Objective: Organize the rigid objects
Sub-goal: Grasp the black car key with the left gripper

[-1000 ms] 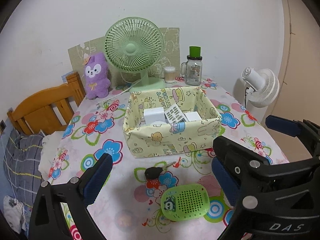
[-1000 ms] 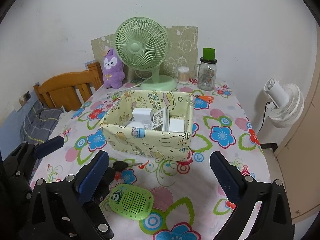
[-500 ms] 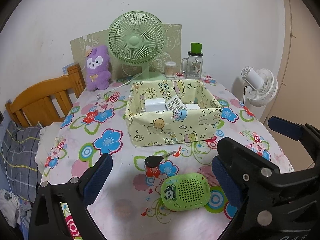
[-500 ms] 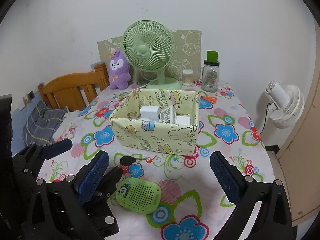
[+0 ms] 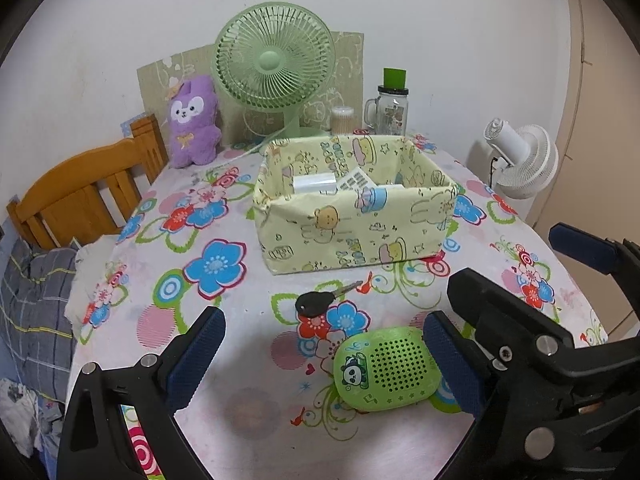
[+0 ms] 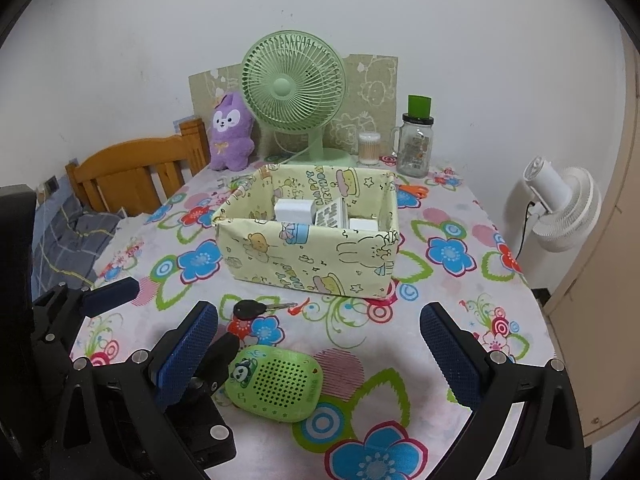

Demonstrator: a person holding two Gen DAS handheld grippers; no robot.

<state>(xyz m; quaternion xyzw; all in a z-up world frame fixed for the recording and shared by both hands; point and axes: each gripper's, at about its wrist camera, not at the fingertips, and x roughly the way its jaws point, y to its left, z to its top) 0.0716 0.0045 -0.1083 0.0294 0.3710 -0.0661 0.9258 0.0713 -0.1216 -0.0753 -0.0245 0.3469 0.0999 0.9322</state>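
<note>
Both tools spread wide, nothing pinched. Left tool (image 5: 324,356) and right tool (image 6: 318,344) hover low over the table's (image 6: 452,332) near edge, w/ the green speaker (image 6: 276,380) lying flat between the right tool's fingers and just beside the left one's right finger. Black key (image 5: 316,303) sits a bit further in, apart from the speaker, short of the fabric box (image 5: 352,232) mid-table, which already holds white items. Risk, imo: both tools crowd the same speaker, so they could knock together or shove it off the near edge. Its rounded shell may slip if pinched off-centre.
</note>
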